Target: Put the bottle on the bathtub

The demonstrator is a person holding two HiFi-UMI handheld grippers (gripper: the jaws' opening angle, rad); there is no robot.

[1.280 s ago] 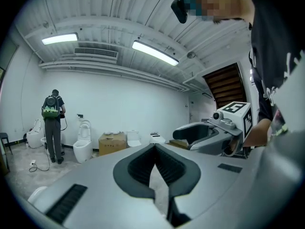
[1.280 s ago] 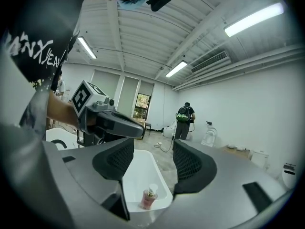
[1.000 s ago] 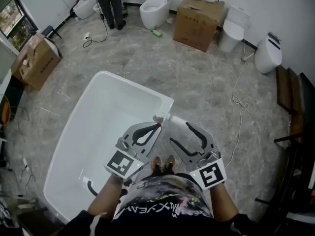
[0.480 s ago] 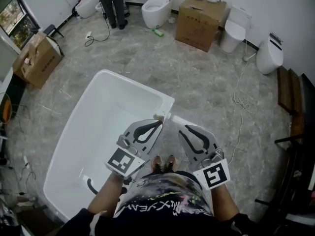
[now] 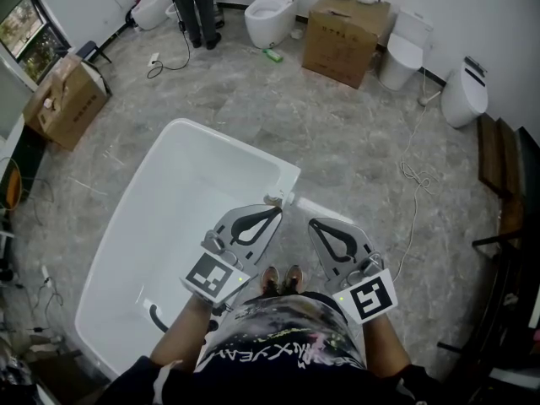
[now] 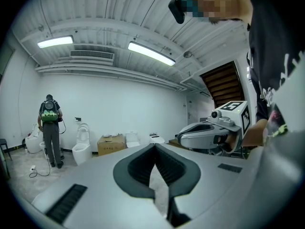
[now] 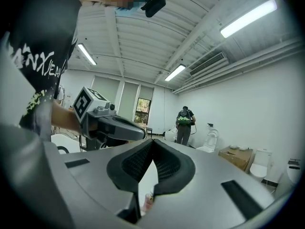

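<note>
Grippers are coming first, nearest to me: I am holding the left gripper (image 5: 272, 215) clenched with nothing in it, and the right gripper (image 5: 311, 224) has just been closing its jaws on empty air. Both are pointing forward, side by side and slightly apart. Just past their tips I am looking at a small pale thing that I am taking for the bottle (image 5: 274, 199). It is sitting on the rim at the near right corner of the bathtub (image 5: 240, 150), seemingly upright, though it is too small for me to be sure of its axis. It is lying straight ahead of the left gripper, almost at its tip, and ahead and leftward of the right one, so the left is nearer. I am judging the placing done or nearly so. Any coming move is calling for care at that corner, where the rim is dropping to the basin on the left and to the floor (image 5: 363, 150) on the right. Beyond, the floor is lying open up to a cardboard box (image 5: 342, 36) and a toilet (image 5: 268, 11) by the wall.
</note>
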